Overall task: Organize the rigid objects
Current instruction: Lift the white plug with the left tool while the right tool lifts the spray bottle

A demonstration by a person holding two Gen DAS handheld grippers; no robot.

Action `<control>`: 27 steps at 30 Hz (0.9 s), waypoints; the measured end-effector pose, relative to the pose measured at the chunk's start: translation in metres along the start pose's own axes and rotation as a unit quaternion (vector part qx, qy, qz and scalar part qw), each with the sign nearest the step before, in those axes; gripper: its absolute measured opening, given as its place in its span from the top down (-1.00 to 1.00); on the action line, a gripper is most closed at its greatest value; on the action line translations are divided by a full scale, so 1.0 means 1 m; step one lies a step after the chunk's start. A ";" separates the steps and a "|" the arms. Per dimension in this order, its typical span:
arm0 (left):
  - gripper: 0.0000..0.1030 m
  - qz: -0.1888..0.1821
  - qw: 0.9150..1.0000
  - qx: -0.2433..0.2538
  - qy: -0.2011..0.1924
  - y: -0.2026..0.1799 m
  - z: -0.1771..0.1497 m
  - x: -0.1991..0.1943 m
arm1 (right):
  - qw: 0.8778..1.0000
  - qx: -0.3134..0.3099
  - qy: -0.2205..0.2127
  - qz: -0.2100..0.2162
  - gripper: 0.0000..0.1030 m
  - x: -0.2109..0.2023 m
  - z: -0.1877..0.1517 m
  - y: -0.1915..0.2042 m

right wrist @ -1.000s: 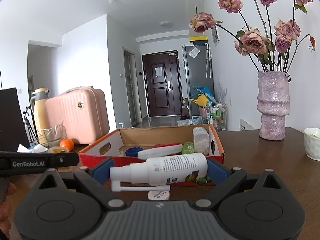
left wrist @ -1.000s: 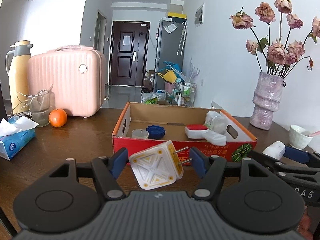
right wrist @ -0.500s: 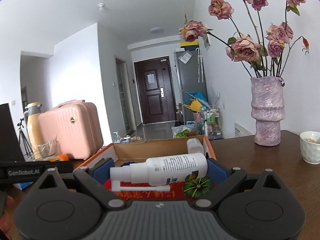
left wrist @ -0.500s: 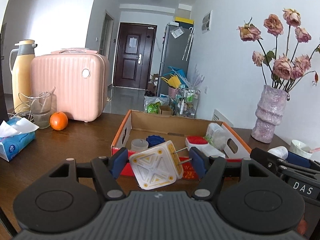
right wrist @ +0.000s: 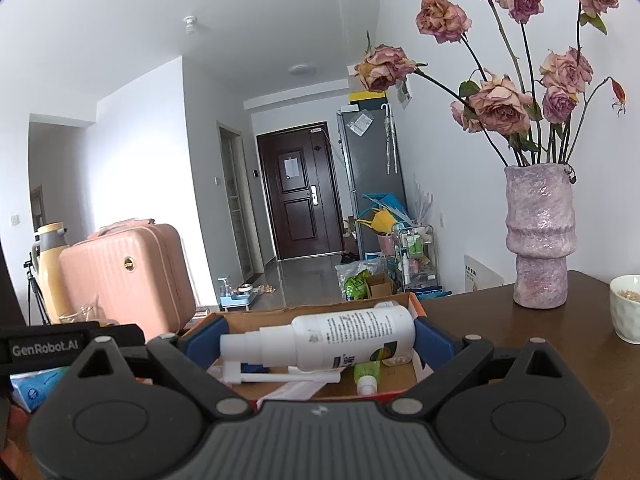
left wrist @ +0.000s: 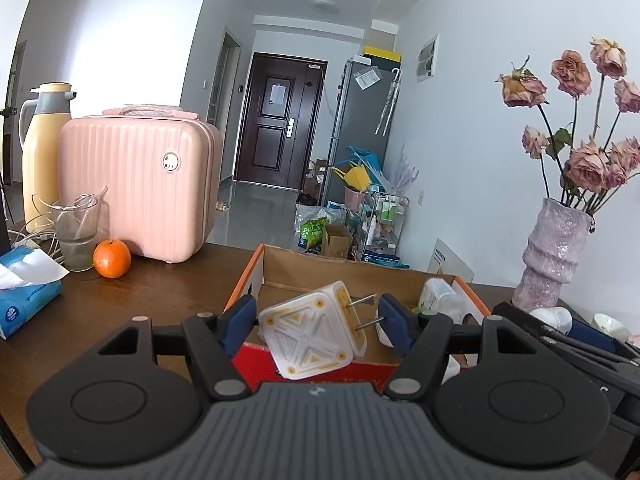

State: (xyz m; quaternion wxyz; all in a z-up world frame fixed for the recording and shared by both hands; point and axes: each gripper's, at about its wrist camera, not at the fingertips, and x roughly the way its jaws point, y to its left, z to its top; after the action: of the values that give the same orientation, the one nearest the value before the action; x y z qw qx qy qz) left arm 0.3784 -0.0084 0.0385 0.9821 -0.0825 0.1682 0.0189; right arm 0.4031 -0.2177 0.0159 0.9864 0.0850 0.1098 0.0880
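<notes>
Both grippers nearer box (right wrist: 418,308) | left (left wrist: 316,314) pinches plug (left wrist: 312,334) | right (right wrist: 318,336) pinches bottle (right wrist: 352,336)

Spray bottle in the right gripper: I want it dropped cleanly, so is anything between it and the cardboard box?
Nothing visible blocks it. The spray bottle hangs sideways over the open cardboard box, whose floor already holds a small green bottle.

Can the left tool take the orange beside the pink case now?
Probably not: the left tool is already holding the white plug adapter. The orange itself sits unobstructed on the table.
</notes>
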 end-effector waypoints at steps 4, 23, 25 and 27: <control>-0.34 0.002 1.000 -0.002 -0.001 0.000 0.004 0.010 | 1.000 -0.002 0.002 -0.005 -0.90 0.013 0.000 -0.001; -0.34 0.019 1.000 0.006 0.014 -0.005 0.010 0.064 | 1.000 -0.001 0.014 -0.015 -0.90 0.059 0.002 -0.007; -0.34 0.020 1.000 0.007 0.015 -0.005 0.011 0.069 | 1.000 -0.002 0.015 -0.016 -0.90 0.063 0.002 -0.007; -0.34 0.020 1.000 0.007 0.016 -0.005 0.012 0.075 | 1.000 -0.002 0.016 -0.017 -0.90 0.066 0.003 -0.008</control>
State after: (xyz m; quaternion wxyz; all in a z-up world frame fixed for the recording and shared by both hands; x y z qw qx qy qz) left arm 0.4532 -0.0109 0.0261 0.9792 -0.0726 0.1857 0.0365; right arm 0.4688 -0.2129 0.0037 0.9860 0.0798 0.1268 0.0732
